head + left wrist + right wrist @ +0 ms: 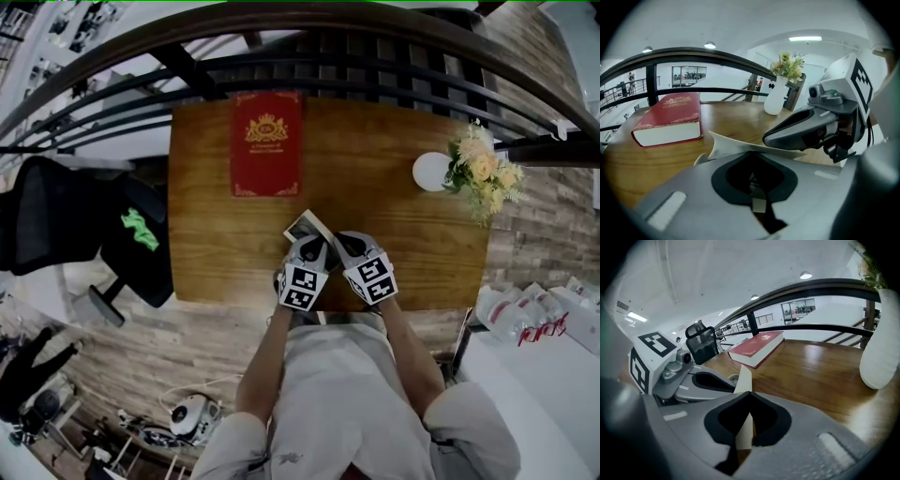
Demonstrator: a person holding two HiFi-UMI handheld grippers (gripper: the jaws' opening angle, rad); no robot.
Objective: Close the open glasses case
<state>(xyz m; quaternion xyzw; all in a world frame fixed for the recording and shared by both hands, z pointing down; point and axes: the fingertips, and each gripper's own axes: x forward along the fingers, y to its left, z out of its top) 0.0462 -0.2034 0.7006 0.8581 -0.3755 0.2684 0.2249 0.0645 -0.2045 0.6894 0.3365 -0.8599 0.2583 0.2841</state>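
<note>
The glasses case point(307, 227) is a flat beige folding case, lying open near the front middle of the wooden table point(403, 253). My left gripper point(309, 251) and right gripper point(345, 246) meet at its near edge, side by side. In the left gripper view the left gripper point(750, 152) is shut on a thin beige flap of the case point(736, 143), with the right gripper's body point(806, 129) just beyond it. In the right gripper view the right gripper point(749, 393) is shut on an upright beige flap point(743, 378), which runs through its jaws. The inside of the case is hidden.
A red hardcover book point(267, 143) lies at the table's far side. A white vase point(431, 172) with pale flowers point(483, 173) stands at the far right. A dark railing point(309, 56) runs behind the table, and a black office chair point(141, 244) stands to its left.
</note>
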